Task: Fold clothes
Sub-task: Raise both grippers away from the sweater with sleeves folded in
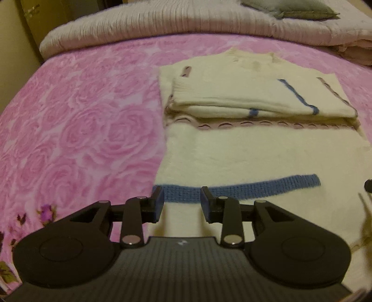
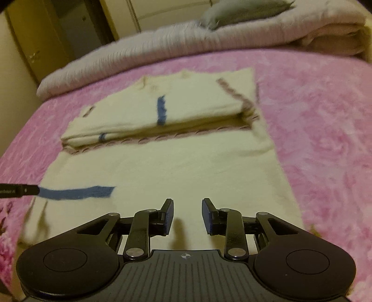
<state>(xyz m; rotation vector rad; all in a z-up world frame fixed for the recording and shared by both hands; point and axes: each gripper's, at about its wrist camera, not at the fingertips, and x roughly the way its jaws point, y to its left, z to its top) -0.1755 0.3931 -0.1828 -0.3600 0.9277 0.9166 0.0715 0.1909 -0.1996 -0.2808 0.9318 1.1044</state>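
A cream knitted garment (image 1: 267, 153) with blue stripes lies flat on the pink bed; its far part is folded over onto itself (image 1: 251, 97). It also shows in the right wrist view (image 2: 167, 167) with the folded part (image 2: 162, 111) further off. My left gripper (image 1: 182, 204) is open and empty, just above the garment's near left edge by a blue stripe (image 1: 237, 188). My right gripper (image 2: 187, 217) is open and empty over the garment's near part. The left gripper's tip (image 2: 21, 191) shows at the left edge of the right wrist view.
A pink rose-patterned blanket (image 1: 81, 130) covers the bed. A rolled beige quilt (image 1: 186, 23) lies along the far side with a grey pillow (image 1: 290, 8) on it. A door and wall (image 2: 46, 41) stand beyond the bed.
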